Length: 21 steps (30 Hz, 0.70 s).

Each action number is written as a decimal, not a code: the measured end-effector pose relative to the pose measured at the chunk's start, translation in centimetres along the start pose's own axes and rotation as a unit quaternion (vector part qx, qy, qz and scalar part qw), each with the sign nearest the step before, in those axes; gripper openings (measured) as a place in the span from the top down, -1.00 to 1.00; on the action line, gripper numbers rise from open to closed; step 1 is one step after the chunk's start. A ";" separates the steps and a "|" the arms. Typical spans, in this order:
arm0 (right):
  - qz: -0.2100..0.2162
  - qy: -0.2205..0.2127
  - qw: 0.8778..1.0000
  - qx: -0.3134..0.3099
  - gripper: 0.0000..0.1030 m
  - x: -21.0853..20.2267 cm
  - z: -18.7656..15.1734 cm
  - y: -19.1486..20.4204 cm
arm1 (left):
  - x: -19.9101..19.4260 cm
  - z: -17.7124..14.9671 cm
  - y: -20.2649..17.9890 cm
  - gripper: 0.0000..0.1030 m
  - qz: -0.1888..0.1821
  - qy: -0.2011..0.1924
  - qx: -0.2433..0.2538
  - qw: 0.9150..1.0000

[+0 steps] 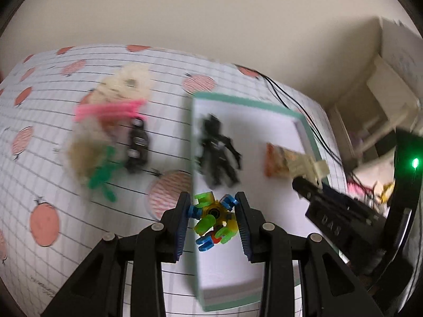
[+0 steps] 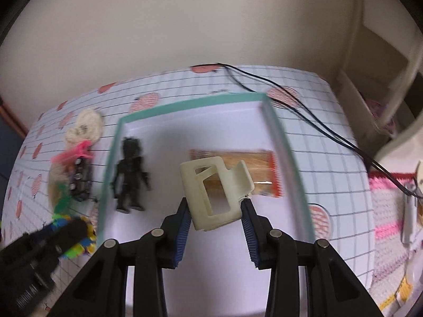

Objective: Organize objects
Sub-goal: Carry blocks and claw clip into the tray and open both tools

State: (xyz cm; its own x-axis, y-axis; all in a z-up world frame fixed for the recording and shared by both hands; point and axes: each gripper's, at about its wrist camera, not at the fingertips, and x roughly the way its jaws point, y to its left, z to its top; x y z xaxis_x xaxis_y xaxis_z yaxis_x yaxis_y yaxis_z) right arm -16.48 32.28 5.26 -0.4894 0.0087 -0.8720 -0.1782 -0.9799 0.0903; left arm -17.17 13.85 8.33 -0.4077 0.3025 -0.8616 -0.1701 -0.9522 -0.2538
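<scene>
Over the gridded surface (image 2: 185,89), left hand-held gripper (image 1: 212,218) clamps a colourful toy (image 1: 214,219); right hand-held gripper (image 2: 215,208) clamps a cream clip (image 2: 214,190) above the teal-rimmed tray (image 2: 280,142).

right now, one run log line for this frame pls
left gripper: shut on colourful spiky toy at tray edge | right gripper: shut on cream hair claw clip over tray | in tray: black figure, snack packet

tray (image 2: 277,132) on table (image 2: 330,121), figure (image 2: 130,174) in tray left part, snack packet (image 2: 261,163) right of it, crochet pieces (image 2: 84,126) and small bottle (image 2: 80,179) left of tray
</scene>
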 end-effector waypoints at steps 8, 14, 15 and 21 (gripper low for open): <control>-0.013 0.021 1.000 0.018 0.22 1.3 -0.7 -1.8 | 2.6 -1.1 -1.5 0.31 -0.008 0.025 0.019 0.999; -0.016 0.039 0.999 0.022 0.22 2.6 -1.3 -2.2 | 4.3 -1.7 -1.6 0.31 -0.001 0.041 0.023 0.999; -0.016 0.041 0.999 0.024 0.22 2.8 -1.4 -2.4 | 4.5 -1.8 -1.6 0.31 0.000 0.042 0.025 0.999; -0.009 0.044 0.998 0.032 0.22 3.1 -1.8 -2.7 | 4.9 -1.9 -2.3 0.31 0.007 0.038 0.044 0.998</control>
State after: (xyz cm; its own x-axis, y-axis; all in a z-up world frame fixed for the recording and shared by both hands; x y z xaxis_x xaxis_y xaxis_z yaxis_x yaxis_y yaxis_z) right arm -15.99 34.59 1.48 -0.4089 0.0062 -0.9126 -0.2416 -0.9650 0.1017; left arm -17.05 17.42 3.89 -0.3414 0.2826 -0.8964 -0.2438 -0.9477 -0.2059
